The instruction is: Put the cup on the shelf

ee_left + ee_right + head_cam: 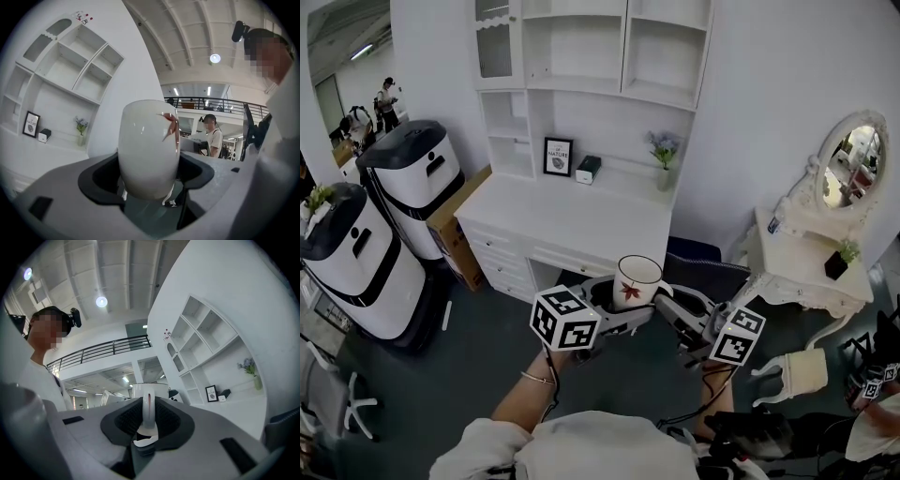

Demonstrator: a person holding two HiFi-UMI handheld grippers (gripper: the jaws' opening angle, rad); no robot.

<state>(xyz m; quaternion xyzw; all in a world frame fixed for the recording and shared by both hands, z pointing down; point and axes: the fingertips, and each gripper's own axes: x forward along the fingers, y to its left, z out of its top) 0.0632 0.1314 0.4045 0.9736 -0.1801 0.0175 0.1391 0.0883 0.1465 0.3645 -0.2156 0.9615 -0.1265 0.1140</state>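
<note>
A white cup (636, 279) with a red leaf print hangs in the air in front of the white desk (572, 220), held from both sides. My left gripper (614, 298) is shut on the cup's body (149, 150), which fills the gap between its jaws (149, 187). My right gripper (670, 305) is shut on the cup's handle (147, 411), pinched between its dark pads (146, 427). The white shelf unit (581, 56) rises above the desk, with several open compartments. It also shows as the shelf (70, 70) and the shelf (206, 343) in the gripper views.
On the desk's back ledge stand a framed picture (558, 157), a small box (588, 170) and a vase of flowers (664, 159). Two white machines (412, 178) and a cardboard box (455, 225) stand left. A vanity with mirror (853, 164) stands right. A dark chair (703, 262) sits below the grippers.
</note>
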